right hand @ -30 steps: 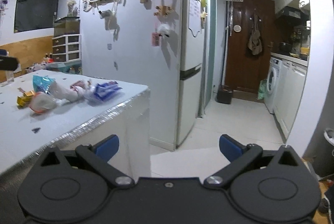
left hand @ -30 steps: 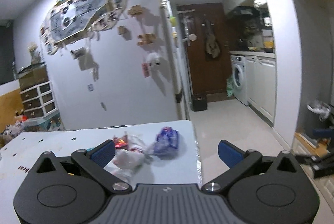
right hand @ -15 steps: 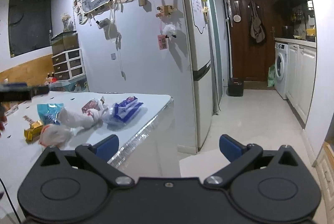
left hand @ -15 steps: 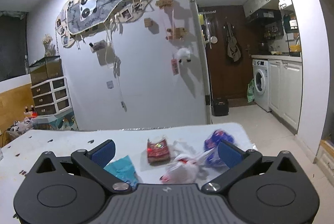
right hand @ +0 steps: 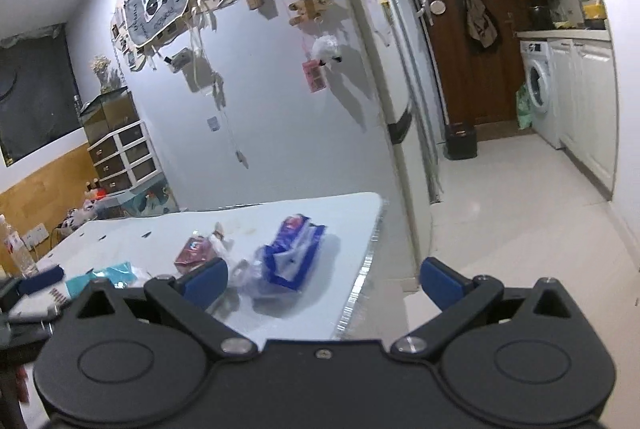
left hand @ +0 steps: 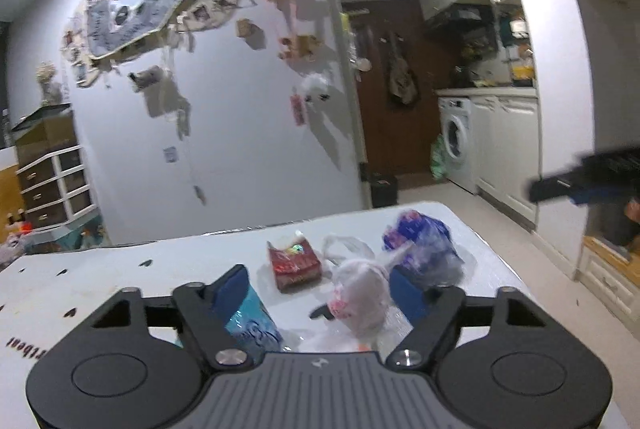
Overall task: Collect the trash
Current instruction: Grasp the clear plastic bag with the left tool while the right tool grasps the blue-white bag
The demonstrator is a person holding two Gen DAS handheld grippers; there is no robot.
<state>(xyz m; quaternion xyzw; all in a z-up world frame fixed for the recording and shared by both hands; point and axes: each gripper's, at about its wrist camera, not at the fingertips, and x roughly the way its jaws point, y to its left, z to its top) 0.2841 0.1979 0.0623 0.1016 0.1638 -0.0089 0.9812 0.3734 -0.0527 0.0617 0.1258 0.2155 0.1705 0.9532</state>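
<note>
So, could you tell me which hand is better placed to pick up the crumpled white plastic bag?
Left. The left gripper already straddles the white plastic bag, fingers closing; the right gripper sits farther right, off the table's edge.

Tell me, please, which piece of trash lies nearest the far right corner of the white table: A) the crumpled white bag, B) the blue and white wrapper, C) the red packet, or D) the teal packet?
B: the blue and white wrapper lies closest to the table corner, with the crumpled white bag, red packet and teal packet further left.
</note>
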